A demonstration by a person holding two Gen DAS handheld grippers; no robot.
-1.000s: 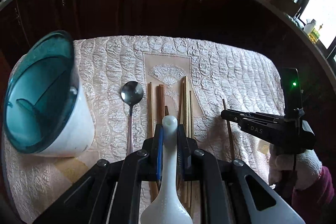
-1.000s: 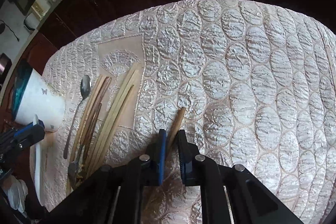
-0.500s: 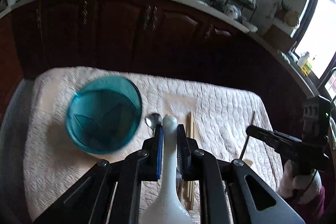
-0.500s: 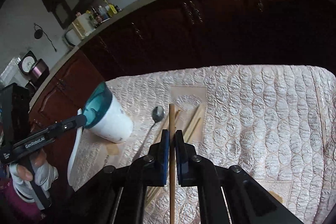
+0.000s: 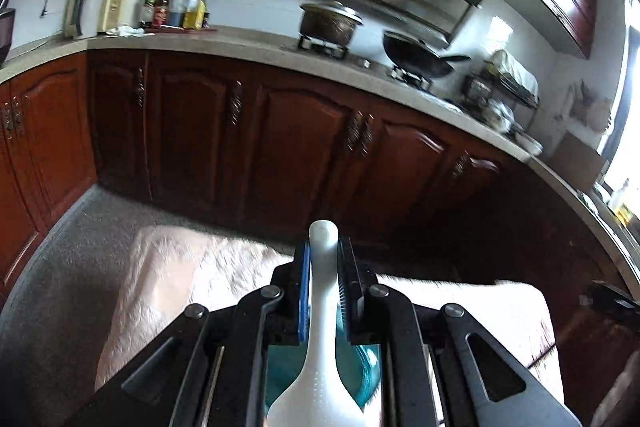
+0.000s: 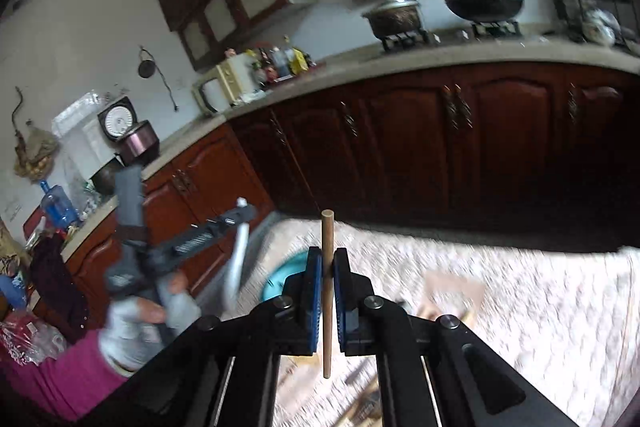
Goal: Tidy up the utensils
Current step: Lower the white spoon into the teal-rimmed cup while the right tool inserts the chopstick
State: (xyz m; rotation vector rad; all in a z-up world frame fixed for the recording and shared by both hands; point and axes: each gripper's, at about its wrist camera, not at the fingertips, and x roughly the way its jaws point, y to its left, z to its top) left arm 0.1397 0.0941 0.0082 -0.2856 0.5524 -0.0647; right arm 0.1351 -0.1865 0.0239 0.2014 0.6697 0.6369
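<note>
My left gripper is shut on a white ceramic spoon, handle end pointing forward, bowl end near the camera. Under it shows part of the teal-rimmed cup, mostly hidden by the gripper. In the right wrist view my right gripper is shut on a wooden chopstick that stands nearly upright between the pads. To its left the left gripper hangs in the air with the white spoon, held by a gloved hand. The teal cup peeks out behind the right gripper's left jaw.
A quilted cream cloth covers the table, with blurred chopsticks lying on it. Dark wooden cabinets and a counter with a pot, wok and microwave stand behind. Grey floor lies left of the table.
Both grippers have risen and tilted up, so the kitchen counter and wall fill the views. The chopstick has left the cloth in the right gripper. The cup has slid under the left gripper.
</note>
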